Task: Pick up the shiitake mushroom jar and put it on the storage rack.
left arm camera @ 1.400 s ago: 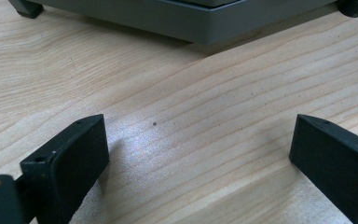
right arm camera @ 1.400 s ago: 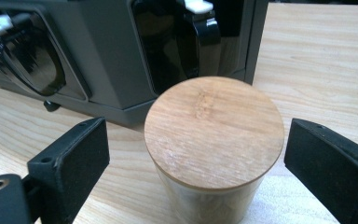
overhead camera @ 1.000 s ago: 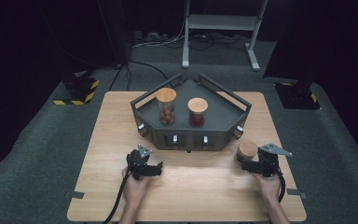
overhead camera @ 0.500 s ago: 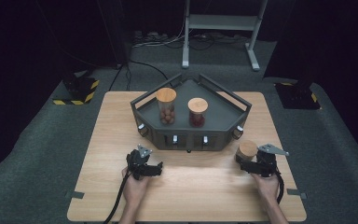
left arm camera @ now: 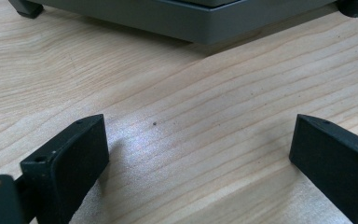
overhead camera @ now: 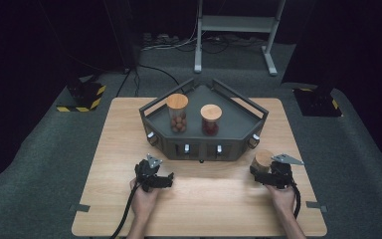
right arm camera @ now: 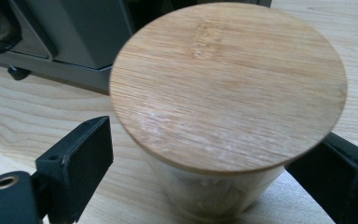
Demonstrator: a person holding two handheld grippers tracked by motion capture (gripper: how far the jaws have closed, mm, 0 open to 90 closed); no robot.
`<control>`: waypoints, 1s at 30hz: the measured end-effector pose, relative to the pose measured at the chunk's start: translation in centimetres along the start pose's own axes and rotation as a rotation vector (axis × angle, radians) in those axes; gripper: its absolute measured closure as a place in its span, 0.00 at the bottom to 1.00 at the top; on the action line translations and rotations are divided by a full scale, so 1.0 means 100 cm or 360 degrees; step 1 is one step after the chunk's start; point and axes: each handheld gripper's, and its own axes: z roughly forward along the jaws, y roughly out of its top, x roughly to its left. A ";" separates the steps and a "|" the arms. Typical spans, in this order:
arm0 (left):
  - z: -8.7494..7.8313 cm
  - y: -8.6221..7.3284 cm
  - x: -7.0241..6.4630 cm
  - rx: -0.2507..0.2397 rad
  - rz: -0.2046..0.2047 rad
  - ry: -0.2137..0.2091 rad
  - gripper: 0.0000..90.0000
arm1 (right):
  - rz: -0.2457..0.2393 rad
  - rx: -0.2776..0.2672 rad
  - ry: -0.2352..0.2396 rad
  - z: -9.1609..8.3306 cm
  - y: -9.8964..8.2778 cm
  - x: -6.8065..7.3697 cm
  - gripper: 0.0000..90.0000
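Your right gripper (overhead camera: 260, 173) has its jaws spread around the jar (right arm camera: 223, 116) with the wooden lid, and they have just been closing; a gap shows at the left jaw, so the jar is not yet pinched. The jar stands on the table (overhead camera: 219, 209) at the near right, just beside the grey tray (overhead camera: 248, 112). Your left gripper (overhead camera: 166, 180) rests at the near left, jaws wide apart over bare wood.

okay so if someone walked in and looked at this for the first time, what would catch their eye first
Probably the dark angular tray at the back of the wooden table, with two wood-lidded jars standing in it. Next, a third jar at the tray's right front corner, between the jaws of the right gripper, which have just been closing around it.
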 end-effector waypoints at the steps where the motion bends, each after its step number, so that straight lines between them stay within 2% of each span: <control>1: 0.000 0.000 0.000 0.0000 0.0000 0.0000 0.05 | 0.0001 0.0004 -0.0004 0.001 0.000 0.000 0.11; 23: 0.000 0.000 0.000 -0.0001 -0.0001 0.0000 0.05 | 0.0013 -0.0003 -0.0067 0.008 -0.004 -0.004 0.18; 30: 0.000 0.000 0.000 -0.0002 -0.0002 0.0000 0.05 | -0.0049 -0.0041 -0.0109 0.007 -0.005 0.001 0.23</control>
